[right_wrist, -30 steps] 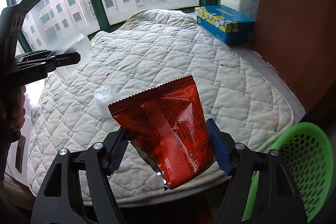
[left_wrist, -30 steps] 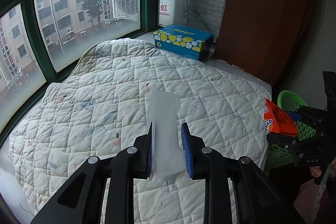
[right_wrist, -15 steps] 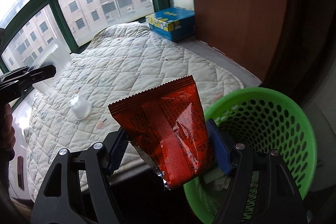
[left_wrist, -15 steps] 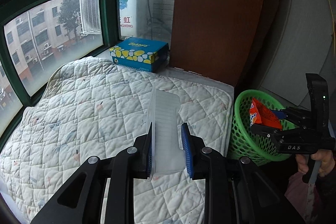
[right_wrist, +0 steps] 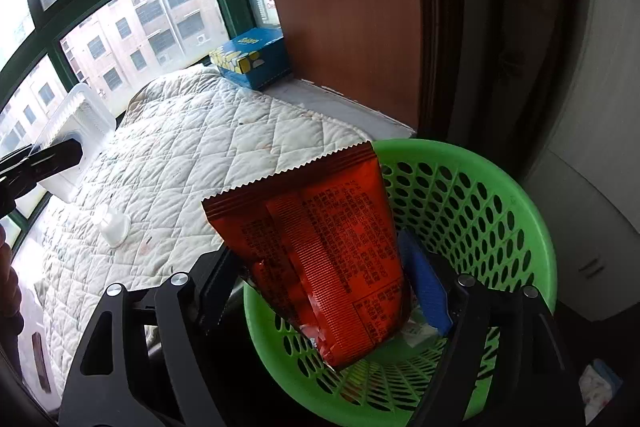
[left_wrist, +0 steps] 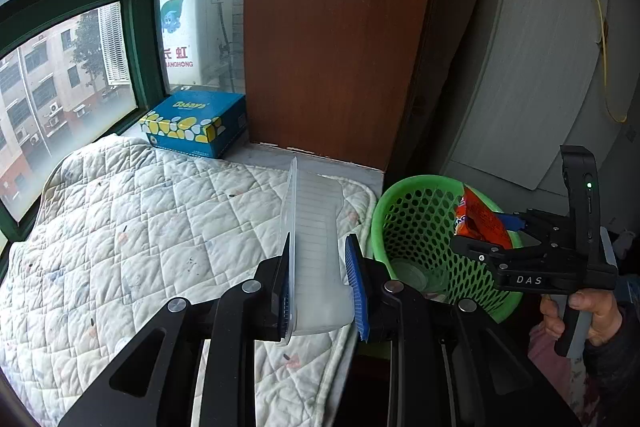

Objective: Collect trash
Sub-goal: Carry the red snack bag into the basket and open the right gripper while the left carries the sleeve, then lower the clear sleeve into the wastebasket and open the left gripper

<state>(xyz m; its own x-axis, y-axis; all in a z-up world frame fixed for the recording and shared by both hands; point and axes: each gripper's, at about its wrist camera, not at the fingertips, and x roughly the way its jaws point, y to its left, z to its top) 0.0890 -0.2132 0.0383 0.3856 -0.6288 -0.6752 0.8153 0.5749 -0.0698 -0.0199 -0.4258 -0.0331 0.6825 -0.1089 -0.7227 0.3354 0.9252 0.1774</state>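
Observation:
My left gripper is shut on a clear plastic tray, held on edge above the quilt's right end; it also shows in the right wrist view. My right gripper is shut on a red snack bag and holds it over the green perforated basket. In the left wrist view the right gripper and the bag hang over the basket's far rim. Some pale trash lies at the basket's bottom. A small clear plastic cup lies on the quilt.
A white quilted mat covers the window ledge. A blue and yellow tissue box stands at its far end by a brown wooden panel. Green-framed windows lie to the left. A white wall rises behind the basket.
Both grippers swung right toward the basket. The red bag moved from over the quilt to over the basket's opening. The tray moved to the quilt's right edge, still gripped.

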